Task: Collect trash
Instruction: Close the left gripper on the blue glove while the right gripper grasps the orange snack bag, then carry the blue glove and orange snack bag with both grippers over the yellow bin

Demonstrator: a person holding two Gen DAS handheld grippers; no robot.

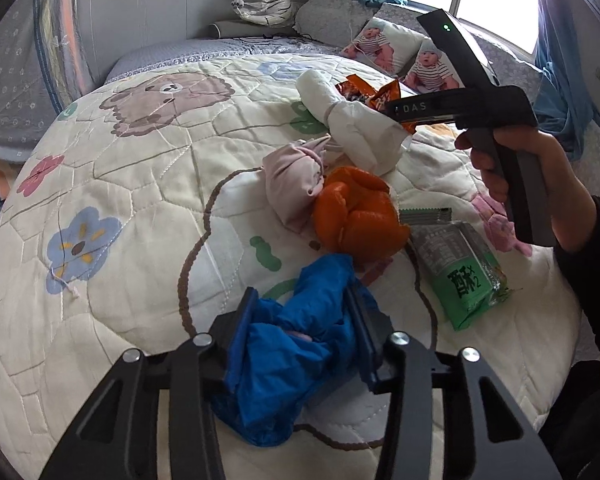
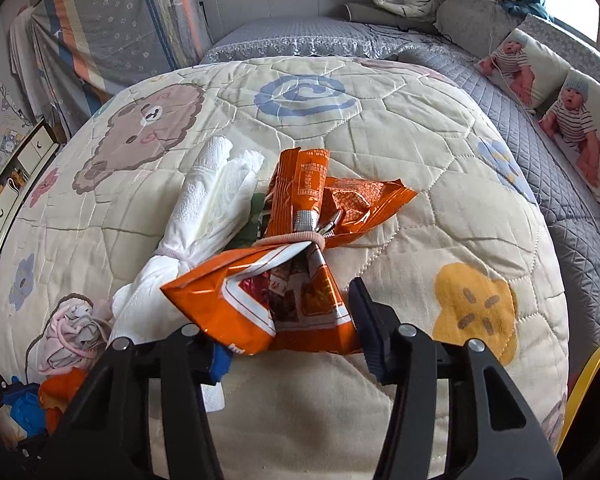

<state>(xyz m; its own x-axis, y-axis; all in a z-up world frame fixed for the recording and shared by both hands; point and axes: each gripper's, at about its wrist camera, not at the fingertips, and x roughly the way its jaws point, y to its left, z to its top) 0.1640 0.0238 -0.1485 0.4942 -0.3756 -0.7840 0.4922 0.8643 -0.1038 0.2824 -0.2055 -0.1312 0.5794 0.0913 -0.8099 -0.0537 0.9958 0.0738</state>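
On the quilted bed (image 1: 140, 184), our left tool (image 1: 304, 316) clamps a crumpled blue plastic bag (image 1: 300, 344) between its two fingers. Our right tool (image 2: 288, 332) holds the near end of an orange snack wrapper (image 2: 300, 300). Just ahead of the left tool we see an orange wad (image 1: 360, 216), a pink bundle (image 1: 292, 184) and a green packet (image 1: 464, 272).

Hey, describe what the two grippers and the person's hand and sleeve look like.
Both grippers, the left gripper and the right gripper, have black linkage arms with silver pivot pins and dark blue ribbed fingers. Seen from outside, the right one has a grey handle, "DAS" lettering and a green light. The hand is bare, the sleeve black.
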